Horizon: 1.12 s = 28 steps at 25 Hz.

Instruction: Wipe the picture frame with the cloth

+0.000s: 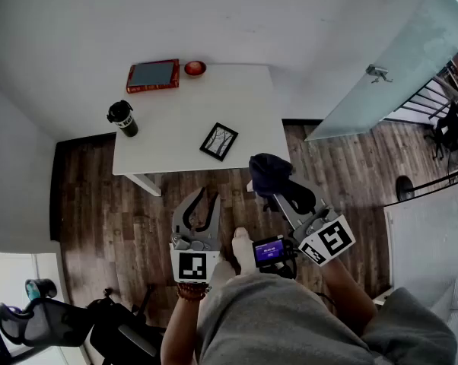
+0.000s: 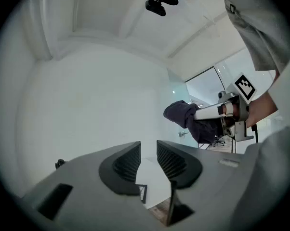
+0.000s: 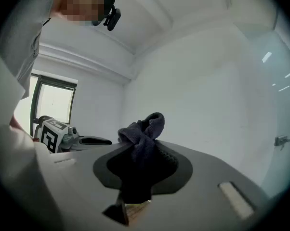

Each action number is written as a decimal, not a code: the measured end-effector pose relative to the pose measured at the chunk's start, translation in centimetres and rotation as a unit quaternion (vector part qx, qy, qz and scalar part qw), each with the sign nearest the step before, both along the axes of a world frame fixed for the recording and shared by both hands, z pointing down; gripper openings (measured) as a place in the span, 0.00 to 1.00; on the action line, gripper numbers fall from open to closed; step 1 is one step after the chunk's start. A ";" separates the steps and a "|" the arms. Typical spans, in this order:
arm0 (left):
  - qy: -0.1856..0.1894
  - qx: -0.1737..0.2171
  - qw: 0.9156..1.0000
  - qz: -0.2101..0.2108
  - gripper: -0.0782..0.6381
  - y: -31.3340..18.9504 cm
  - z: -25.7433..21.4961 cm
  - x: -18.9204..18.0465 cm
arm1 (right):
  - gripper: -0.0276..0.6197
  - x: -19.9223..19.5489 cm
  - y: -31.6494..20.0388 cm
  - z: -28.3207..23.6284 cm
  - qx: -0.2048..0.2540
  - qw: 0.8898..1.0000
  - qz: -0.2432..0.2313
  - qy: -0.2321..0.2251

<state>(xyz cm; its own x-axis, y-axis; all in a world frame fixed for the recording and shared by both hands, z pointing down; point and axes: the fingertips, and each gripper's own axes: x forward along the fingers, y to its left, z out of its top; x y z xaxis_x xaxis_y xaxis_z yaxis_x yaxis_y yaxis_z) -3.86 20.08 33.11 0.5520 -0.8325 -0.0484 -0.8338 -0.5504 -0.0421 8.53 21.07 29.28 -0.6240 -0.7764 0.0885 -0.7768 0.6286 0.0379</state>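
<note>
The black picture frame (image 1: 219, 141) lies flat on the white table (image 1: 176, 139), near its front right part. A corner of the picture frame (image 2: 142, 192) shows below the left jaws. My right gripper (image 1: 278, 191) is shut on a dark blue cloth (image 1: 269, 172), which bunches up above the jaws just off the table's front right corner. In the right gripper view the cloth (image 3: 142, 131) fills the jaws. My left gripper (image 1: 201, 198) hovers over the floor in front of the table, its jaws slightly open with nothing between them. Both grippers are short of the frame.
A red-edged tablet (image 1: 153, 75), a small red bowl (image 1: 195, 68) and a black cup (image 1: 122, 117) stand on the table's far and left parts. A glass door (image 1: 396, 74) stands to the right. An office chair (image 1: 39, 318) is at the lower left on the wooden floor (image 1: 92, 196).
</note>
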 end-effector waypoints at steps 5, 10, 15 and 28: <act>-0.009 -0.005 1.000 -0.001 0.27 -1.2 0.5 0.0 | 0.20 -0.4 -1.1 0.3 -0.009 0.999 -0.029 -0.020; -0.033 -0.026 0.999 0.010 0.35 -3.2 3.0 0.7 | 0.21 -0.1 -4.1 2.6 -0.035 0.998 -0.050 -0.013; -0.071 -0.082 0.994 0.016 0.45 -7.6 7.3 1.3 | 0.21 1.2 -10.9 5.7 -0.084 0.995 -0.052 -0.014; -0.167 -0.193 0.965 0.061 0.59 -19.1 20.0 5.2 | 0.21 5.1 -29.8 15.7 -0.193 0.977 -0.088 -0.006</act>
